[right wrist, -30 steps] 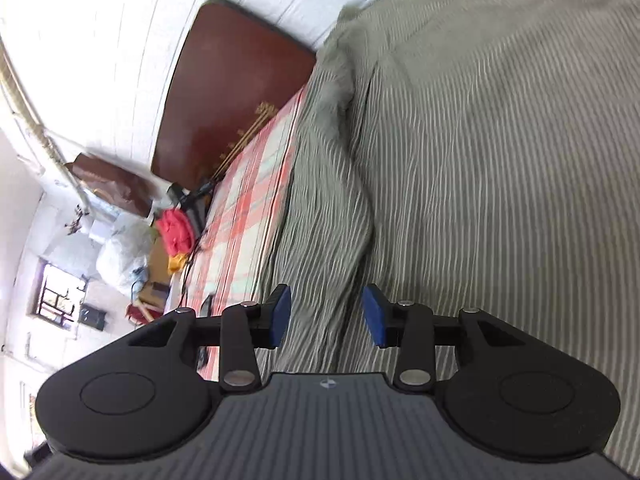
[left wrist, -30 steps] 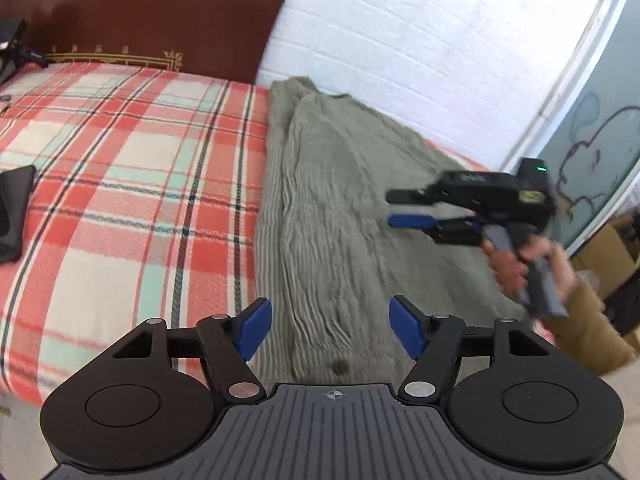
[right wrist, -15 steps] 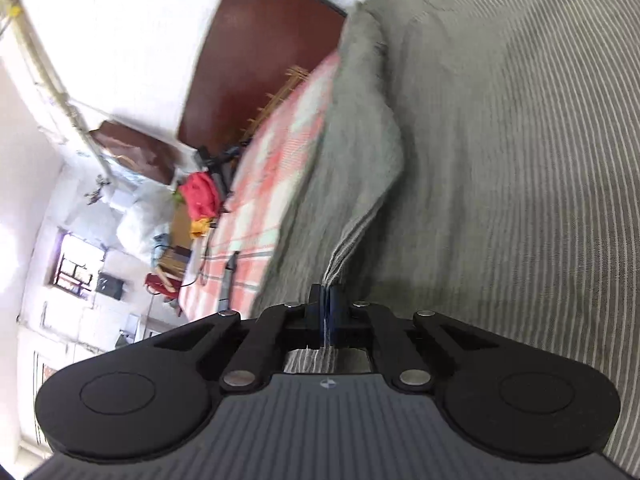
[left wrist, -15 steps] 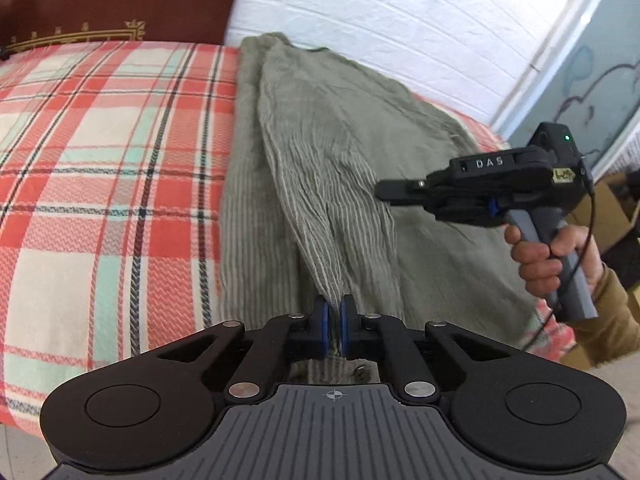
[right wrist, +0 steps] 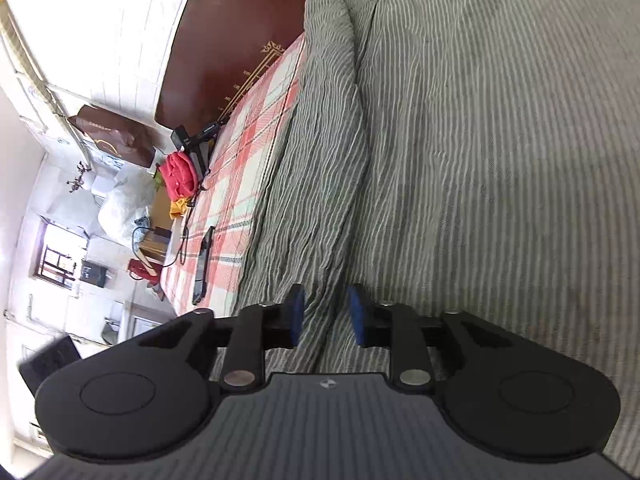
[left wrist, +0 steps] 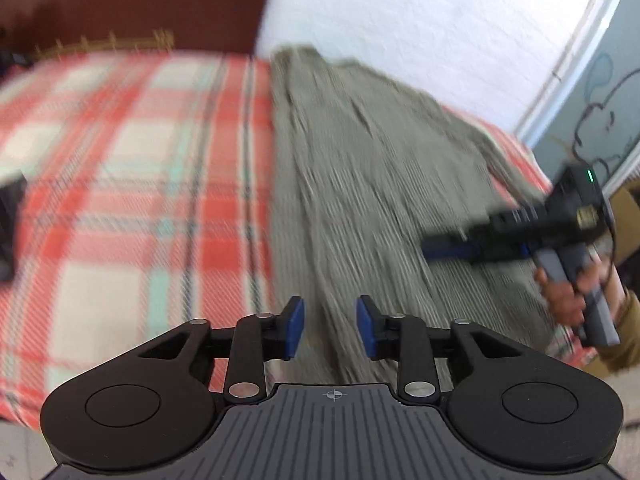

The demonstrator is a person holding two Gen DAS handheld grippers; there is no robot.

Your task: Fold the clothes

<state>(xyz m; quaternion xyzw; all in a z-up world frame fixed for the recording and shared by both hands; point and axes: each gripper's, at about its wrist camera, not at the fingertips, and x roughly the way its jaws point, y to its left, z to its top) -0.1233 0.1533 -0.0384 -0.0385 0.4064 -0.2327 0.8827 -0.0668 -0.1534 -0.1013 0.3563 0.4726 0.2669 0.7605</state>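
Note:
A grey-green striped garment (left wrist: pixel 360 184) lies lengthwise on the plaid bedcover (left wrist: pixel 120 184); the left wrist view is blurred by motion. My left gripper (left wrist: pixel 330 328) hovers over the garment's near end, its jaws opening, with cloth below the gap but not pinched. At the garment's right side a hand holds my right gripper (left wrist: pixel 430 246). In the right wrist view the right gripper (right wrist: pixel 326 316) is opening too. A raised fold of the garment (right wrist: pixel 320 184) runs between its blue pads (right wrist: pixel 297 316) without being pressed.
A dark wooden headboard (left wrist: pixel 132 4) and a white brick wall stand behind the bed. A black device (left wrist: pixel 8 216) and a phone (right wrist: pixel 202 268) lie on the bedcover. Red clothing (right wrist: pixel 178 174), bags and boxes crowd the floor beyond the bed.
Half a second ago both grippers were shut on pinched folds of the garment. Both have since opened and let the cloth go, and the left view has swung.

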